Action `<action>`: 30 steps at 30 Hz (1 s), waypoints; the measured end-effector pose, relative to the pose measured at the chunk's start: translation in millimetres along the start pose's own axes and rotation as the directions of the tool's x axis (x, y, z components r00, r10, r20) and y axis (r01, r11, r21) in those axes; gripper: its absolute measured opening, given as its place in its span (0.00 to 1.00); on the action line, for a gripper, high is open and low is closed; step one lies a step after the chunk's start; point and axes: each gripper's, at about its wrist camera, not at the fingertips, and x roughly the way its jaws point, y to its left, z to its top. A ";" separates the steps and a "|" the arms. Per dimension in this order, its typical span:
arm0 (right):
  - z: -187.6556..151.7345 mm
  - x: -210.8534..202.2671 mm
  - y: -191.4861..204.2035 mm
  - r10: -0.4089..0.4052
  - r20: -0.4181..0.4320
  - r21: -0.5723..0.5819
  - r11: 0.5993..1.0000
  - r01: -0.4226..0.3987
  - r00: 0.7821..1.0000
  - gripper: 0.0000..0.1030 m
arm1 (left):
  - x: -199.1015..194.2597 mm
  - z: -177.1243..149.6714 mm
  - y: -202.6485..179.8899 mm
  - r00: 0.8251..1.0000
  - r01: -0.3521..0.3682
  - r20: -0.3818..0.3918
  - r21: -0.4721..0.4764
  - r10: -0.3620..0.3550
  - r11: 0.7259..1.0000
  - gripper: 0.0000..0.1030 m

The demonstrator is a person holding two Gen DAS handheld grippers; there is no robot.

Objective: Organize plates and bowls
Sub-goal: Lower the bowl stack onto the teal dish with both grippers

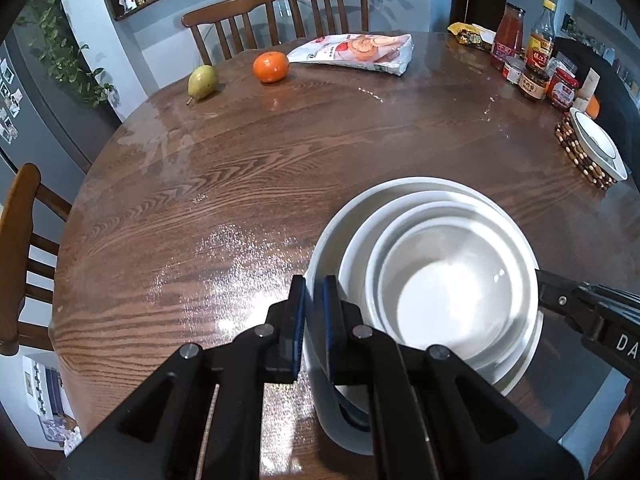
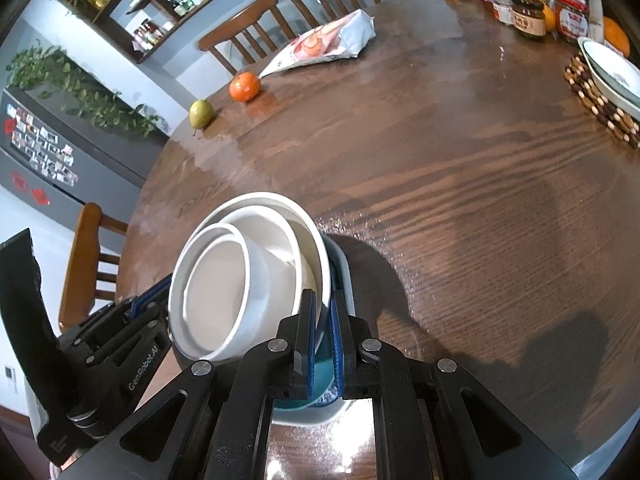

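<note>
Low in both frames, the left gripper (image 1: 314, 322) and right gripper (image 2: 323, 338) clamp their jaws on opposite rims of the nested bowls (image 1: 436, 276) over the counter (image 1: 240, 184).

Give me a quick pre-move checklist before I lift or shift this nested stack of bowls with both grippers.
1. left gripper pinched on the near-left rim of the stack of white bowls: ok.
2. right gripper closed on the rims at the opposite side: ok.
3. Bowls nested evenly: not ok; in the right wrist view the inner ones sit off-centre, crowded toward the left.
4. Right grip holds every layer, including the blue-patterned bowl underneath: cannot tell.
5. Table beyond the stack free of obstacles: ok; pear and orange lie far back.
6. Stack lifted off the table: cannot tell.
</note>
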 end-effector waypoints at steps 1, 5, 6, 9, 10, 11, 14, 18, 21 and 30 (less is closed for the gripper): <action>1.4 0.6 0.1 0.001 0.003 0.000 1.000 -0.001 1.000 0.11 | 0.4 0.9 -0.2 1.000 -0.004 0.005 0.000 0.004 1.000 0.03; 6.7 4.0 -0.5 0.008 0.018 0.000 1.000 -0.008 1.000 0.11 | 2.0 4.5 -1.4 0.999 -0.019 0.027 0.002 0.019 1.000 0.03; 8.2 5.1 -0.4 0.011 0.023 0.001 1.000 -0.011 1.000 0.11 | 2.8 5.8 -0.8 0.999 -0.019 0.027 -0.004 0.020 1.000 0.03; 13.4 7.7 0.5 0.011 0.026 -0.004 1.000 -0.011 1.000 0.11 | 6.1 10.9 1.2 0.999 -0.019 0.029 -0.013 0.019 1.000 0.03; 15.6 9.0 1.2 0.010 0.028 -0.006 1.000 -0.010 1.000 0.11 | 7.0 12.3 1.5 0.999 -0.019 0.030 -0.014 0.020 1.000 0.03; 16.8 9.4 1.3 0.009 0.030 -0.007 1.000 -0.009 1.000 0.11 | 8.2 14.1 2.0 0.999 -0.019 0.031 -0.016 0.020 1.000 0.03; 22.8 12.5 2.2 0.007 0.035 -0.010 1.000 -0.007 0.999 0.11 | 11.7 20.1 3.1 0.999 -0.019 0.036 -0.021 0.020 1.000 0.03; 31.4 16.5 2.5 0.008 0.037 -0.015 1.000 -0.007 0.999 0.11 | 15.7 27.0 4.4 0.999 -0.023 0.040 -0.025 0.024 0.999 0.03; 33.6 17.2 3.0 0.007 0.038 -0.022 1.000 -0.006 0.999 0.11 | 17.7 30.5 5.8 0.999 -0.020 0.042 -0.032 0.021 0.999 0.04; 43.2 20.4 9.7 -0.025 0.042 -0.069 0.997 0.028 0.999 0.11 | 19.7 33.7 9.1 0.999 -0.010 0.042 -0.046 0.012 0.999 0.04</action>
